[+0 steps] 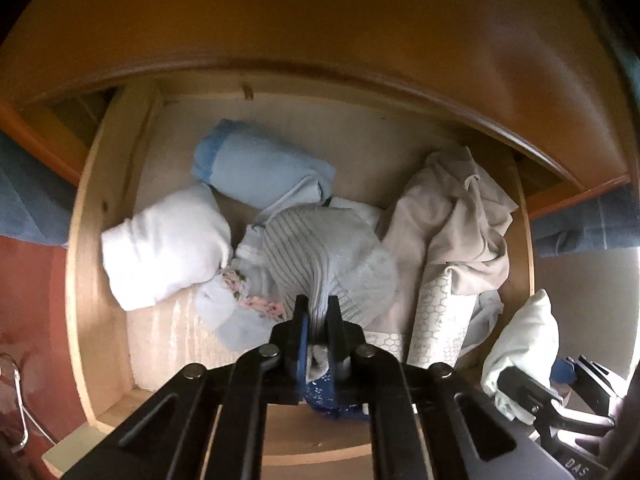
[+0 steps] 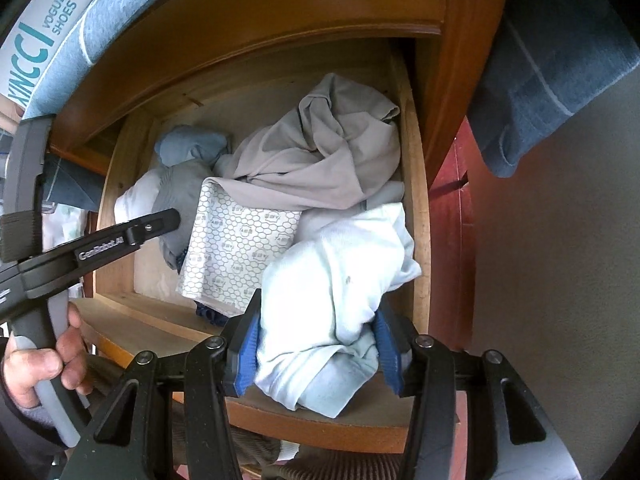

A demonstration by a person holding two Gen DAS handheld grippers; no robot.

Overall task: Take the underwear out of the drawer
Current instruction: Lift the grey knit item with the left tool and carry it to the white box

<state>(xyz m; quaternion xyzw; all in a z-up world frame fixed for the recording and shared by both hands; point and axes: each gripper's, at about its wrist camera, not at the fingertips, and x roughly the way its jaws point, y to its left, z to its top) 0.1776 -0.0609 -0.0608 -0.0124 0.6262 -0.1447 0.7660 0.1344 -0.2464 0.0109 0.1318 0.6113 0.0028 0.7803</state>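
Drawer (image 1: 100, 208): pulled out of a wooden cabinet, holding loose and rolled garments on its floor.
Left gripper (image 1: 318, 312): pinched shut on a fold of the grey ribbed underwear (image 1: 316, 256), which lies at the middle of the drawer towards its front edge.
Right gripper (image 2: 318, 340): clamped on a pale mint garment (image 2: 340, 280), held over the drawer's front right corner.
Other contents: a blue roll (image 1: 256, 168) near the back wall, a white bundle (image 1: 164, 240) by the left wall, a beige cloth (image 1: 452, 216) along the right wall, and a honeycomb-print packet (image 2: 240, 248) at the front under the cloth.
Step in hand: lifting the pinched grey piece clear of the drawer.
Doing it well: raise it straight up and slowly; the floral-trimmed piece (image 1: 252, 300) touches it and could be dragged along, so keep the lift clear of the neighbours and the front edge.
Hidden: how deep the fold sits between the left jaws is covered by the jaws themselves.
Hard to make out: a dark blue patterned item (image 1: 324, 388) beneath the left gripper, possibly another garment.
Cut off: the cabinet sides and the hand (image 2: 44, 356) on the left tool's grip.
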